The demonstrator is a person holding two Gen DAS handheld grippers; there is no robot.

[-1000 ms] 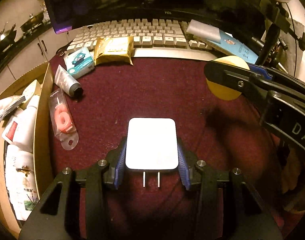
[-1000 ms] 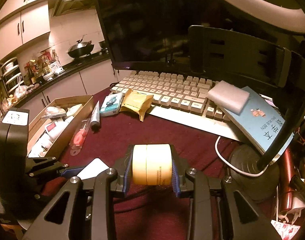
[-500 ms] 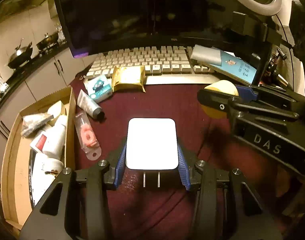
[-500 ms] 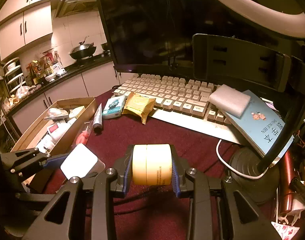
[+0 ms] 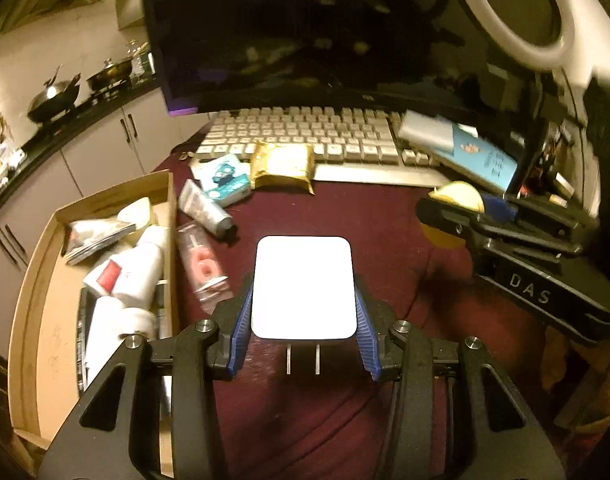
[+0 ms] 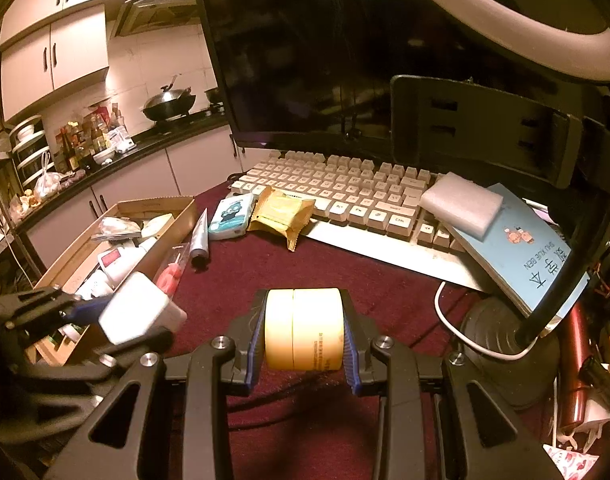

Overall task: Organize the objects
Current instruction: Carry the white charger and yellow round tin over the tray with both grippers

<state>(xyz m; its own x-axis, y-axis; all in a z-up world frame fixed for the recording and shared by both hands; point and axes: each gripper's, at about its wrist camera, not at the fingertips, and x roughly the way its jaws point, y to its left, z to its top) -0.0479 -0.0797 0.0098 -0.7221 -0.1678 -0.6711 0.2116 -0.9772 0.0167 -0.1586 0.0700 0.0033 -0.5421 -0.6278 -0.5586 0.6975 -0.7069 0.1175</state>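
Now the left gripper (image 5: 303, 330) clasps a white charger (image 5: 303, 286) (prongs rearward), right gripper (image 6: 303, 354) pinching a yellow jar (image 6: 303, 328).

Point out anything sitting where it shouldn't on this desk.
A gold snack packet and a pale sponge block lie on the keyboard, covering keys. The blue notebook overlaps its right end, tilted.

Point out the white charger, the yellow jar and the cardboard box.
white charger (image 5: 303, 286), left wrist view, flat top face.
yellow jar (image 6: 303, 328), right wrist view, side wall.
cardboard box (image 5: 169, 216), left wrist view, right wall.
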